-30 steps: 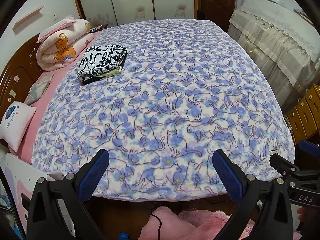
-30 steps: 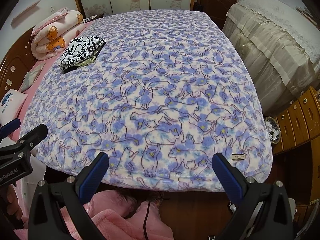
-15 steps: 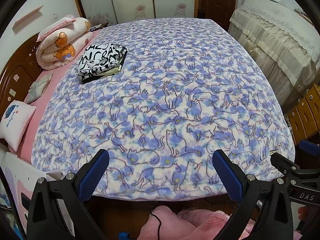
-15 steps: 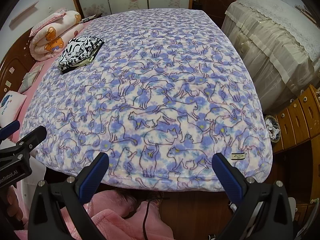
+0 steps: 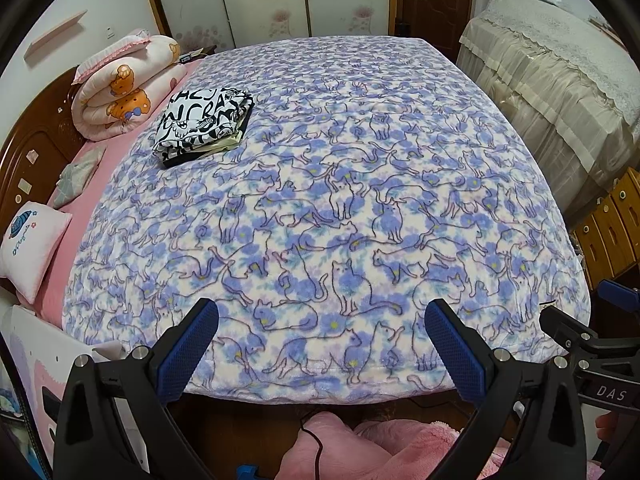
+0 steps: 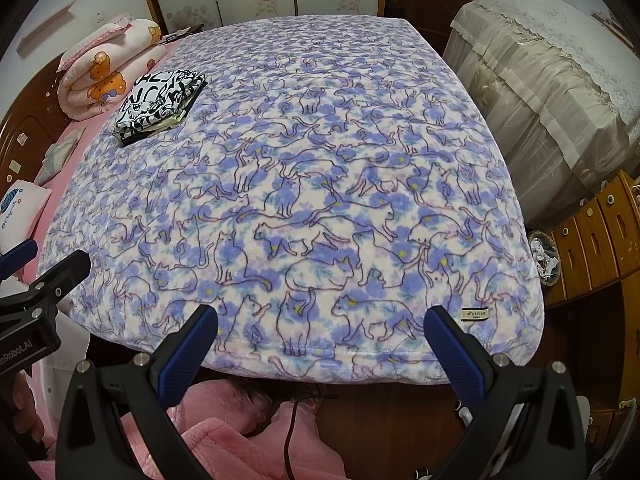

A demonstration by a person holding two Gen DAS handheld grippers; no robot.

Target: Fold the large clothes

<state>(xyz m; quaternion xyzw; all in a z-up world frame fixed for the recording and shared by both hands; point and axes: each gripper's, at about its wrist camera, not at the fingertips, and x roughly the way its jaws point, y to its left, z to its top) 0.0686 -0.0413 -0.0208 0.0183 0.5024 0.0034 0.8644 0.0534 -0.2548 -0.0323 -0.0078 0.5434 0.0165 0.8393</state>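
Note:
A folded black-and-white patterned garment [image 5: 204,124] lies on the far left of the bed, also in the right wrist view [image 6: 158,106]. A blue cat-print fleece blanket [image 5: 340,200] covers the bed [image 6: 320,184]. A pink fluffy garment [image 5: 380,448] lies low in front of the bed's near edge, also in the right wrist view [image 6: 224,432]. My left gripper [image 5: 320,348] is open and empty above the near edge. My right gripper [image 6: 320,348] is open and empty, to the right of the left one.
A rolled bear-print quilt [image 5: 124,88] and a small white pillow [image 5: 32,244] lie by the wooden headboard at left. A cloth-covered piece of furniture [image 5: 560,80] stands at right, with wooden drawers [image 6: 600,240] beside it. A black cable [image 5: 316,440] runs over the pink garment.
Both grippers have drifted slightly, so the bed sits a little differently in view. Both stay open and empty.

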